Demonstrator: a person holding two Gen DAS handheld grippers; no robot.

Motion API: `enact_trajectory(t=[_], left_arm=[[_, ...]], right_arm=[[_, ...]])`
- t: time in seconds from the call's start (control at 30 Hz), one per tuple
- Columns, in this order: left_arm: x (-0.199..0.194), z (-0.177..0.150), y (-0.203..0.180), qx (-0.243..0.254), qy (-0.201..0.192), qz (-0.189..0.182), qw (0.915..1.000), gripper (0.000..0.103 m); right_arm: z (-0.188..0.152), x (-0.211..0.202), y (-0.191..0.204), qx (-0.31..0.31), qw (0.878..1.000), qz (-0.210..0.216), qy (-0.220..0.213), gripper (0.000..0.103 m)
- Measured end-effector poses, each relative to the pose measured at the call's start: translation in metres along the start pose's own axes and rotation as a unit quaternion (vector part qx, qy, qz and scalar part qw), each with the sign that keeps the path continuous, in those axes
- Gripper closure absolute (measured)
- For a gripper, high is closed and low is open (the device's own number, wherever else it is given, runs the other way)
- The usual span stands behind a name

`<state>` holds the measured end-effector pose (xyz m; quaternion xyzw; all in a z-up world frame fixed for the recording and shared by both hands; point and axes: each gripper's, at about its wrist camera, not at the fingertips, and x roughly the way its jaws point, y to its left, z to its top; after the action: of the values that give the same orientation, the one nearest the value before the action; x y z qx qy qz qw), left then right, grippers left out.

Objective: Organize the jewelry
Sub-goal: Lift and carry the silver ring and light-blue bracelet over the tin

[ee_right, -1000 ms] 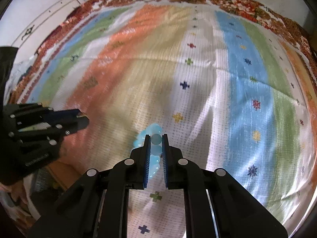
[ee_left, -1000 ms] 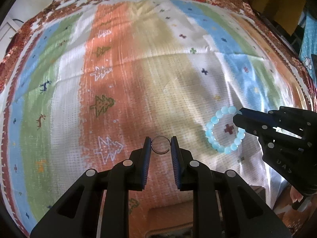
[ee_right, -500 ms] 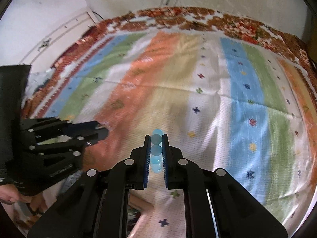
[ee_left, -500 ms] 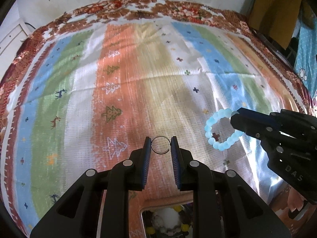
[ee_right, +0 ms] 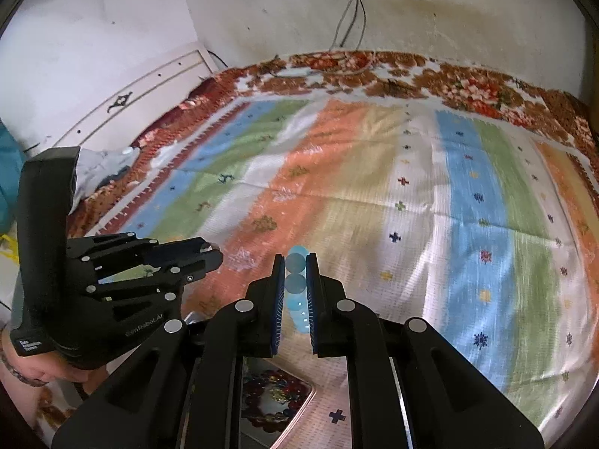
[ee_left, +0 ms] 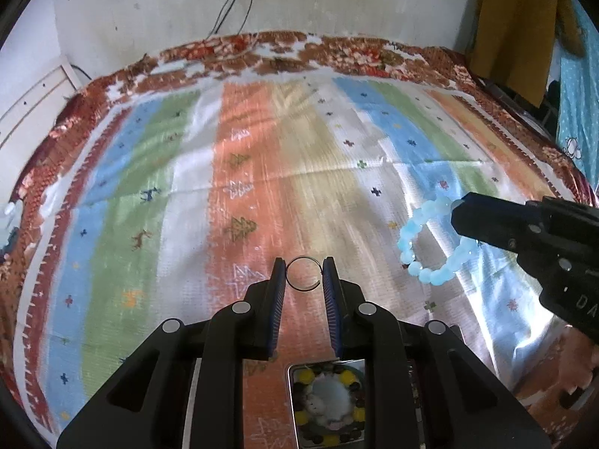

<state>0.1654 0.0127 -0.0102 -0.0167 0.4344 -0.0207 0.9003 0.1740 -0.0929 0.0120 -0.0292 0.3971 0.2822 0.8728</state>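
Observation:
My left gripper is shut on a thin metal ring, an open hoop held between the fingertips above the striped cloth. My right gripper is shut on a light blue bead bracelet; in the left wrist view the bracelet hangs from the right gripper's tip on the right. A small square jewelry tray with beaded pieces lies on the cloth under the left gripper; its corner also shows in the right wrist view. The left gripper appears at the left of the right wrist view.
A striped, patterned cloth covers a bed with a red floral border. A white wall with a hanging cable is behind. A yellow cloth hangs at the far right. White panelling runs along the left side.
Both grippers have risen and pulled back, each keeping its piece. More wall shows behind, and the jewelry tray has come into view beneath them.

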Motion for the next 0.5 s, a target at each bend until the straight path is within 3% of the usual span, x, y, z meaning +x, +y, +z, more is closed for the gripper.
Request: enact_trajectory(t=[0.5], left_arm=[[-0.035, -0.022, -0.004, 0.004, -0.054, -0.001, 0.9985, 0.083]], right_arm=[[-0.016, -0.031, 0.021, -0.024, 0.999, 0.005, -0.044, 0.091]])
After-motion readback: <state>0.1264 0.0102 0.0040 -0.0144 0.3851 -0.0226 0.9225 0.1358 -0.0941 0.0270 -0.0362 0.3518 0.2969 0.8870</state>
